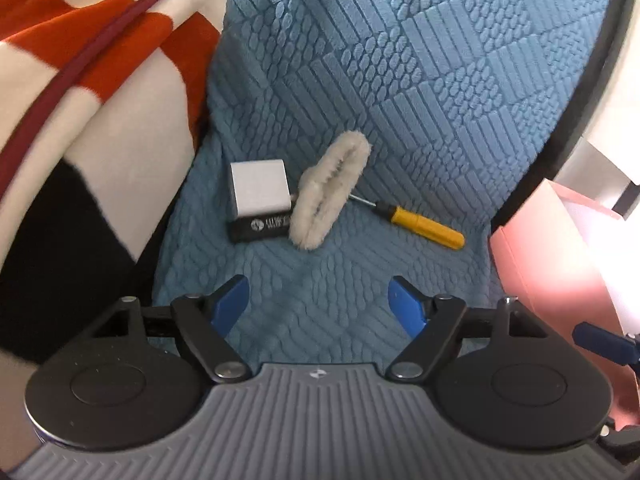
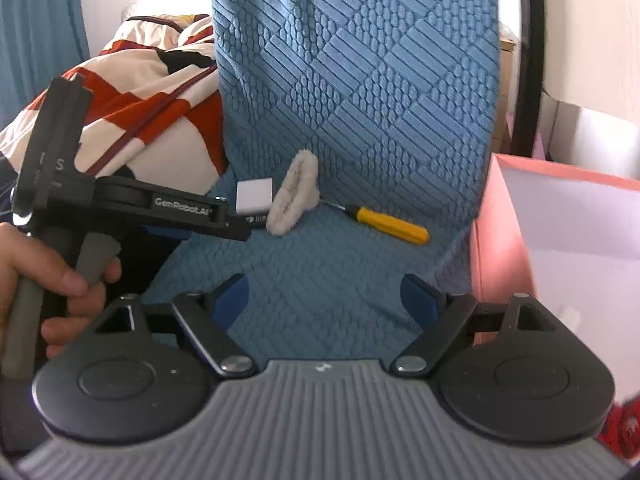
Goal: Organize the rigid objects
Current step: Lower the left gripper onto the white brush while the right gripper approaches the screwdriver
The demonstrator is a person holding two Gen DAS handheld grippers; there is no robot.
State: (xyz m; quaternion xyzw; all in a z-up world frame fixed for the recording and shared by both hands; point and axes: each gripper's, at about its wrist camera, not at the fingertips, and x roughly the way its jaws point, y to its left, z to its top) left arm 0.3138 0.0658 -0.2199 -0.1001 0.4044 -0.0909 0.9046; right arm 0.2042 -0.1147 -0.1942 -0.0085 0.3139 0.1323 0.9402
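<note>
Both grippers, L [image 1: 319, 294] & R [image 2: 325, 294], being held w/ jaws released; screwdriver [image 1: 420, 222] best being approached 1st, handle-on

Ahead of the fingers lie one white box [image 1: 259, 190], one black box [image 1: 260, 227] under it, one fluffy loop [image 1: 329, 189] and one screwdriver [image 1: 420, 224]. Right of the fingers stands one pink box [image 2: 500, 240].
</note>
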